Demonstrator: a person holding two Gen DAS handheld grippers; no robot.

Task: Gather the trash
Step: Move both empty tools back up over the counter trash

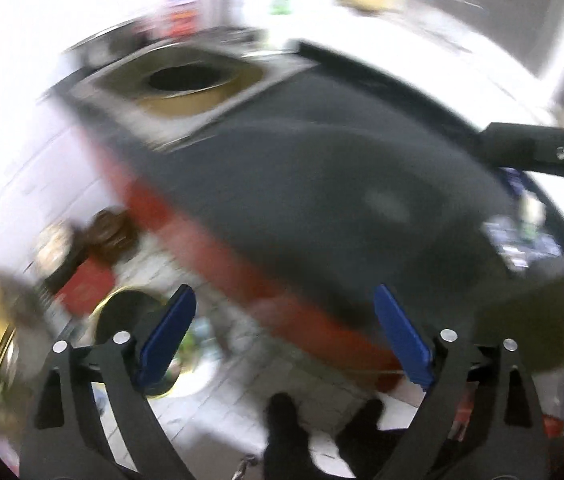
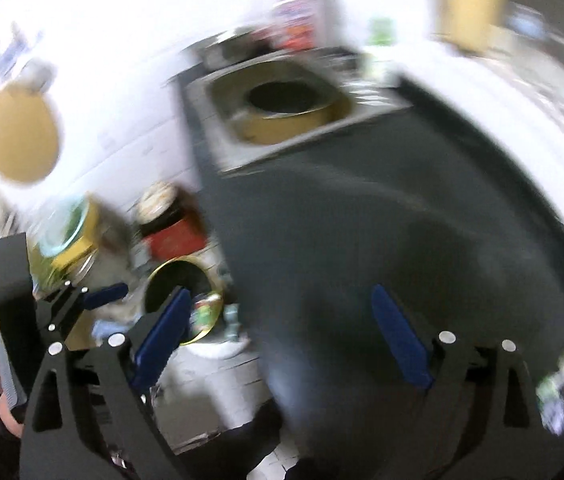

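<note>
Your left gripper (image 1: pixel 283 328) and right gripper (image 2: pixel 282 328) both have their fingers spread wide with nothing between them, above the near edge of the dark counter (image 1: pixel 321 184), whose surface ahead of both is bare. Trash lies at the counter's right edge (image 1: pixel 521 236) and as blurred items on the floor (image 2: pixel 170 232) left of the counter, beside the round bin (image 2: pixel 182 288). The sink (image 2: pixel 282 108) occupies the far corner.

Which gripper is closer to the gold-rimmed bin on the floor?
Left. The left gripper hangs just beside the gold-rimmed bin; the right gripper sits over the dark counter.
</note>
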